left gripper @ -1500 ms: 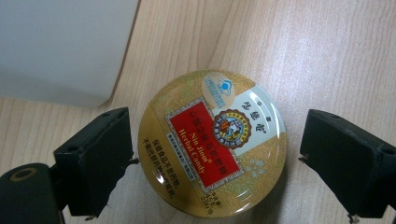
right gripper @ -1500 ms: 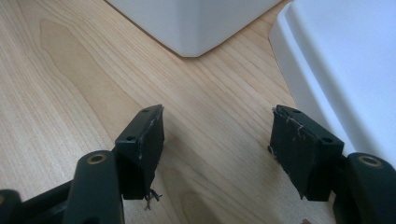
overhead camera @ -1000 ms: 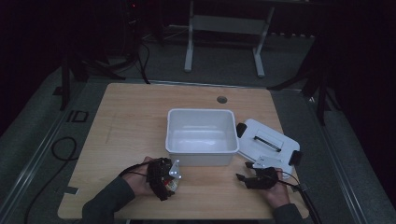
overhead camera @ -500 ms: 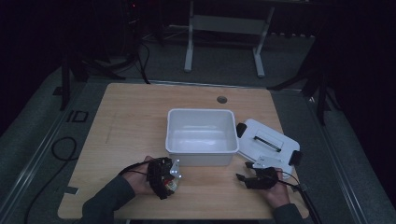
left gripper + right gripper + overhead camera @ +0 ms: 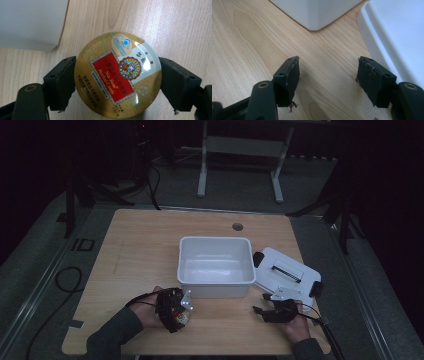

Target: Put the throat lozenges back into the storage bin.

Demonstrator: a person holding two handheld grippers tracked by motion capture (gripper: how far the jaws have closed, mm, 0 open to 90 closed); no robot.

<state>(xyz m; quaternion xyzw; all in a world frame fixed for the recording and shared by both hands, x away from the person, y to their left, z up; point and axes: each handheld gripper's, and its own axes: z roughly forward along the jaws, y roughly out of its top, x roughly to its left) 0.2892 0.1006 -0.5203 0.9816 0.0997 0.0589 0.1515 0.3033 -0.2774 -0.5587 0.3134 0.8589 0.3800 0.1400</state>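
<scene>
A round gold tin of herbal candy (image 5: 117,75) with a red label sits between the jaws of my left gripper (image 5: 118,65). Both pads press its rim, and the jaws have just been closing on it. In the high view this left gripper (image 5: 181,312) is near the table's front edge, just left of the white bin's (image 5: 216,281) front corner, with the candy tin (image 5: 182,317) at its tip. My right gripper (image 5: 328,62) is open over bare wood with nothing between its jaws. In the high view the right gripper (image 5: 260,311) is in front of the white lid (image 5: 285,270).
The white bin stands open in the middle of the wooden table (image 5: 145,245). Its lid lies flat to the right, with black latches at its ends. A round cable hole (image 5: 237,226) is at the far edge. In the left gripper view the bin's corner (image 5: 32,22) is close by.
</scene>
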